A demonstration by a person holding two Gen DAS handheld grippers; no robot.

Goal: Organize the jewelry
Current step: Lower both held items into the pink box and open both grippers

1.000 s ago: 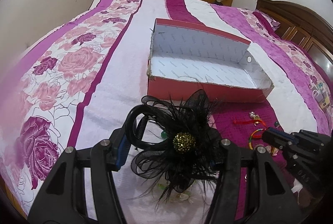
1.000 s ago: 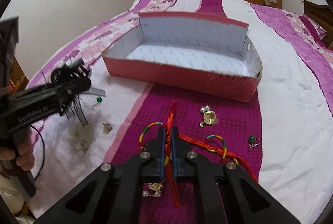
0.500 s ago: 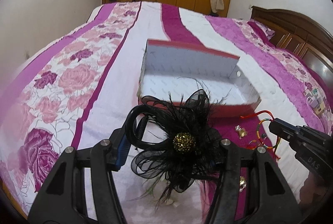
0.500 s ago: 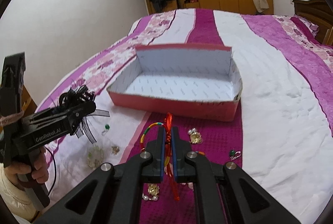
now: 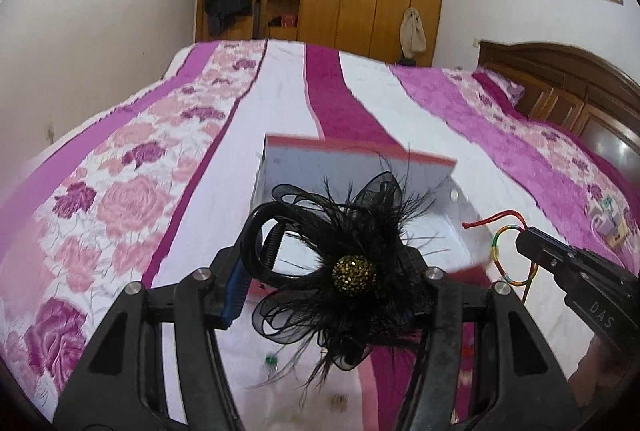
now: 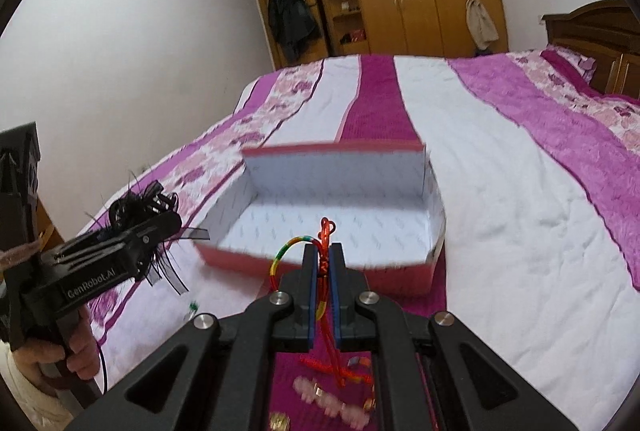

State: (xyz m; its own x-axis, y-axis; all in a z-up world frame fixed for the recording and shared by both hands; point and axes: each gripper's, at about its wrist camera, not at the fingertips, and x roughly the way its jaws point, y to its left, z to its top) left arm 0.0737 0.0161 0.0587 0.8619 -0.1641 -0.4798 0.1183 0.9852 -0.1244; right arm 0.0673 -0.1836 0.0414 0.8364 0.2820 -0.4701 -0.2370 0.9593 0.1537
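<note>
From the left wrist, the left hand-held gripper (image 5: 320, 295) is clamped on a black feathered headpiece (image 5: 348, 271), its jaws half spread because the hoop and netting are bulky; the piece hangs in the air in front of the box (image 5: 360, 167), which lies open-topped on the bed (image 5: 160, 191), probably so it can be dropped straight in. At the right edge the right hand-held gripper (image 5: 524, 241) pokes in, carrying a rainbow bangle (image 5: 500, 259) with a red cord. A small green earring (image 5: 271, 359) lies on the white stripe below. From the right wrist, the right gripper (image 6: 325, 267) is pinched shut on the cord (image 6: 326, 243) of the bangle (image 6: 288, 251); gripping the thin cord and not the ring lets the narrow jaws hold it firmly, with the loose end trailing down. It too is off the bed, just short of the box (image 6: 320, 263). To the left, the left gripper (image 6: 160, 227) and headpiece (image 6: 132, 203) are level with the box's near corner. Several gold and pearl pieces (image 6: 332, 399) wait on the magenta stripe, so I judge the sorting only begun.
</note>
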